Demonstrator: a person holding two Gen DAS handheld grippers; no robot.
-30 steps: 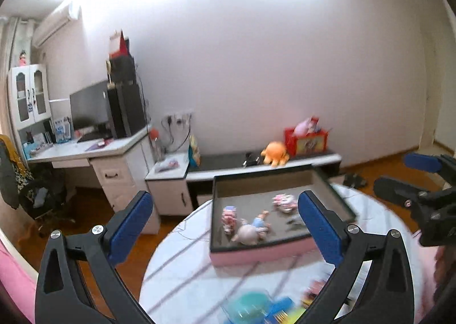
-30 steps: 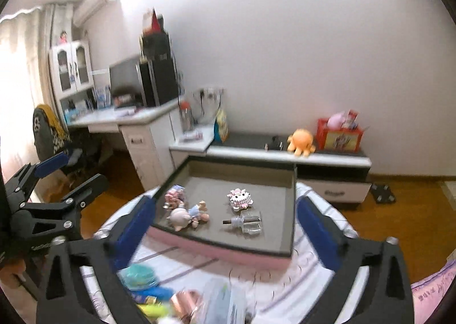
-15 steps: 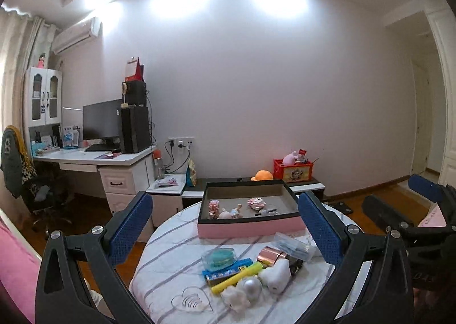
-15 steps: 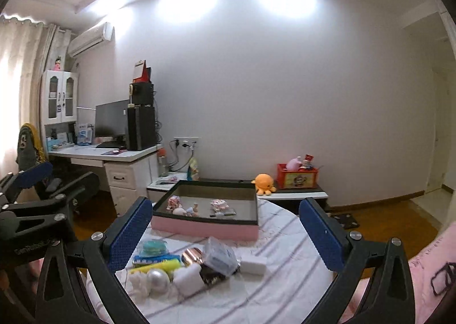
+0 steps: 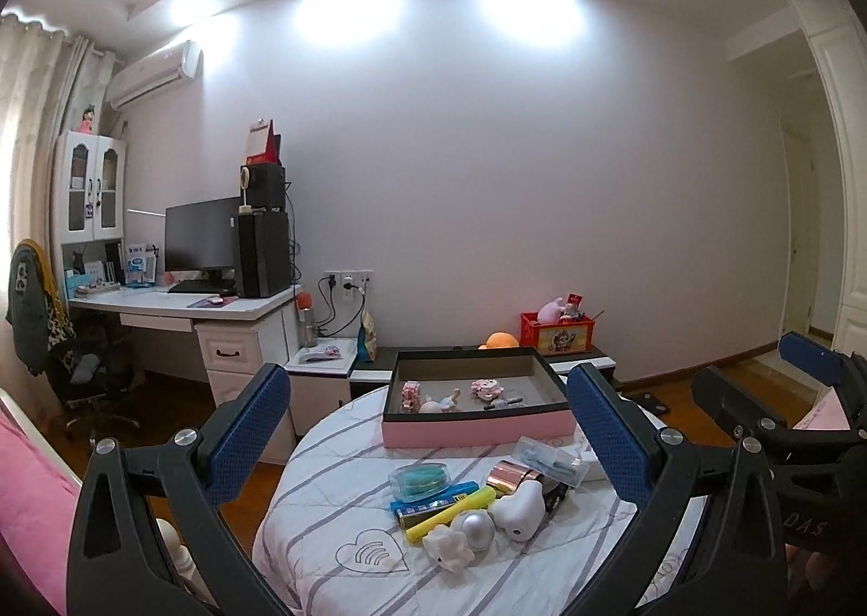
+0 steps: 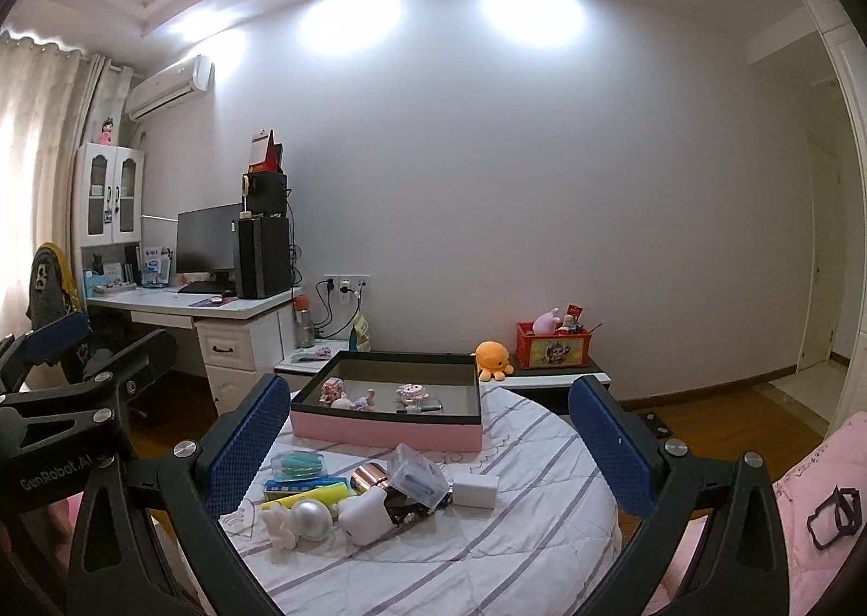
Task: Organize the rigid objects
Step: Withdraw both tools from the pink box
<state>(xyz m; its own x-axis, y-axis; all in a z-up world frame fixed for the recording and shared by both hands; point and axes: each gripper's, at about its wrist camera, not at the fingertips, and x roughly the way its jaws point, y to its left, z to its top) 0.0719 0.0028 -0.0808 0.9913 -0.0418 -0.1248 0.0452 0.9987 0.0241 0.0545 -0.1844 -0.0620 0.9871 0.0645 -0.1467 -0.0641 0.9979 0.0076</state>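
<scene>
Left gripper (image 5: 431, 440): jaws spread wide, nothing between the pads, held above and short of the round table (image 5: 347, 518). Right gripper (image 6: 428, 448): the same, wide and empty, also clear of the tabletop. Each shows at the edge of the other's view, so I have them side by side, well apart, both facing the wall.

Directly ahead of both claws, the loose pile sits on the striped cloth near the table's front edge. From the left view I can make out:
- white rounded toy (image 5: 518, 510), touching a silver ball (image 5: 473, 526)
- small white figure (image 5: 448, 551) at the front of the heap
- yellow marker (image 5: 451, 512) lying across a blue flat pack (image 5: 431, 499)
- clear case with teal contents (image 5: 418, 479)
- copper-coloured cylinder (image 5: 506, 475) and a clear box (image 5: 550, 461) behind it

From the right view, a white block (image 6: 476, 490) lies just beside the clear box, apart from the rest.

Beyond the pile, the pink tray (image 5: 477, 432) stands at the far side of the table. It holds a few small figures and a dark slim item; much of its floor is bare.

Judgement: sorting is partly done and I am between picks. Next move calls for choosing one piece at the heap's edge. The white block looks easiest for the right claw: isolated, flat-sided. The packed items touch, so a careless descent could scatter them.
</scene>
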